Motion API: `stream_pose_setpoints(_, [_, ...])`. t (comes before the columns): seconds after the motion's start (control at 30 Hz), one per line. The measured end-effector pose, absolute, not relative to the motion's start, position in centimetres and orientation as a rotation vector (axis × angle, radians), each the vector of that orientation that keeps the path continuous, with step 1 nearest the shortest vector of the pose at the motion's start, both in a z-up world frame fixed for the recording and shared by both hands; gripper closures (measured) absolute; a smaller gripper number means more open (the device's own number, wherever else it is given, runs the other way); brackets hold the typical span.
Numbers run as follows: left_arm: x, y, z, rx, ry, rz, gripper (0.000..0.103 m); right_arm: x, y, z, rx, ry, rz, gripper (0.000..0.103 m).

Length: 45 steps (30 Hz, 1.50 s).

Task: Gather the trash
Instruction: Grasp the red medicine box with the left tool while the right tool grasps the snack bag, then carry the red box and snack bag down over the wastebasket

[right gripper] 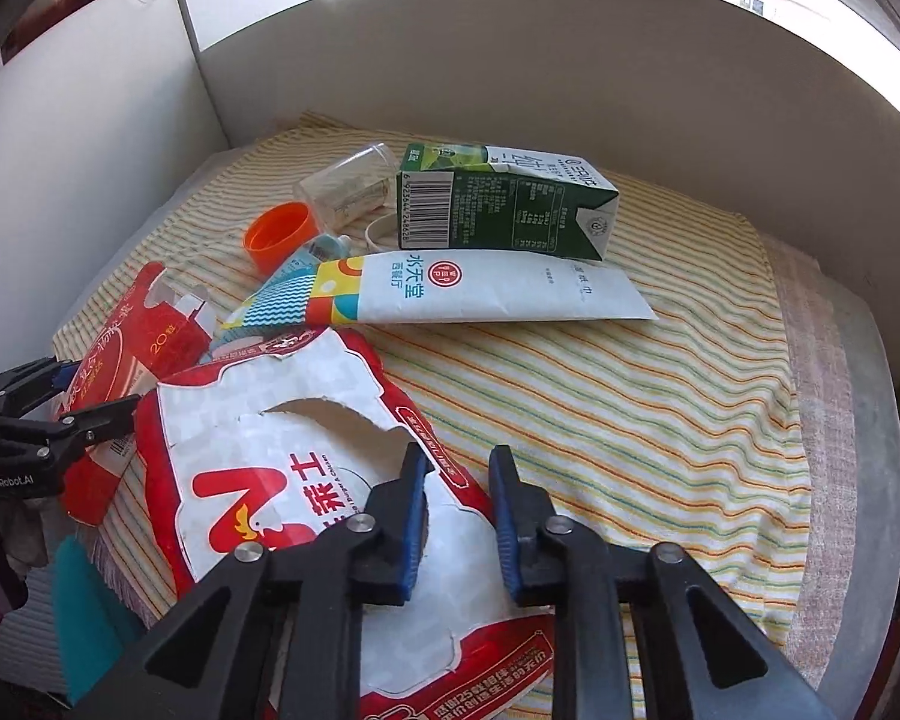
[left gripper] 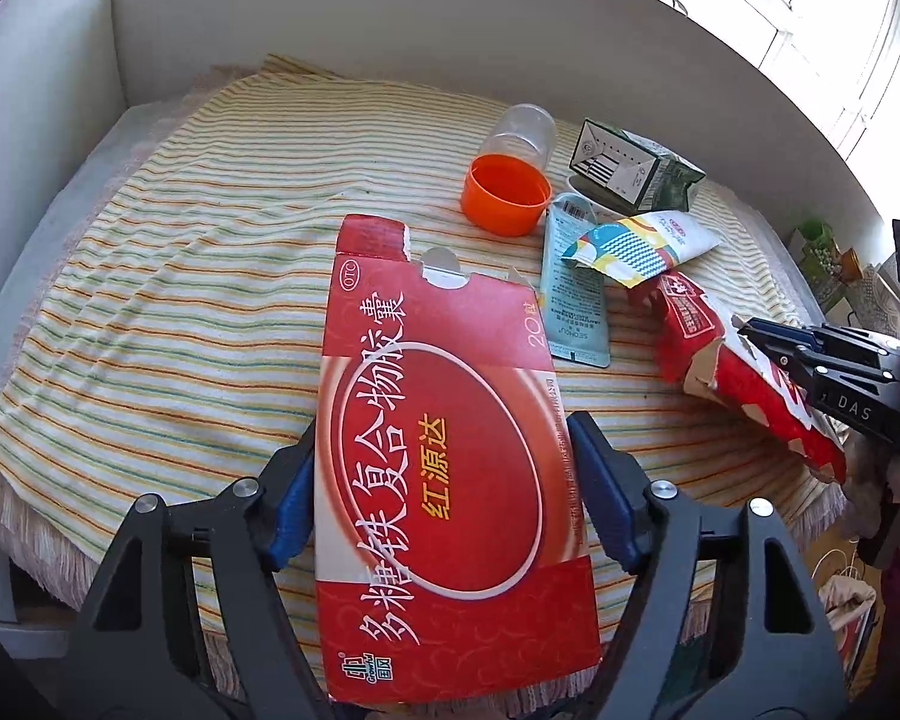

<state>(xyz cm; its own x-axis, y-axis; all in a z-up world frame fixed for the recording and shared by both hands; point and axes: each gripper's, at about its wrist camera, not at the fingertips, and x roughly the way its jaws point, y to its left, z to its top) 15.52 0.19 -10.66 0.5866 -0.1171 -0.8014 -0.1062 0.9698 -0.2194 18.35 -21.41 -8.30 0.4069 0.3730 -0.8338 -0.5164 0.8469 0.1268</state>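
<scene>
While clamping red medicine box [left gripper: 444, 456] in left hand-held gripper [left gripper: 444, 474], right hand-held gripper [right gripper: 459, 516] narrowly pinching torn chicken bag [right gripper: 306, 480]: may tear free.

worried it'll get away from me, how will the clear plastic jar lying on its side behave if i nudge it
The clear plastic jar lies on its side with its orange lid off, so it will probably roll. It looks empty, so likely light. The green milk carton beside it may block rolling that way.

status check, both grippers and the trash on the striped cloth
Left gripper shut on red medicine box. Right gripper holding red-and-white paper bag. Milk carton, orange cap, white sachet uncollected. Nothing blocking.
</scene>
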Motion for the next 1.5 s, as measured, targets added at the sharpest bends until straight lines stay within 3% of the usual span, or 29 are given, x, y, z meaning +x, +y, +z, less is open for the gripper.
stream_pose_setpoints(0.3, [12.8, 1.6, -8.9, -0.294, 0.879, -0.017, 0.027, 15.1, -23.5, -6.1, -0.095, 0.932, 0.52, 0.093])
stream_pose_setpoints(0.77, [6.6, 1.5, -6.8, -0.295, 0.821, -0.079, 0.027, 8.3, -23.9, -3.2, -0.017, 0.859, 0.607, 0.093])
stream_pose_setpoints(1.5, [-4.6, 0.8, -12.0, -0.338, 0.926, -0.151, 0.027, -3.2, -21.3, -8.9, 0.044, 0.968, 0.748, 0.093])
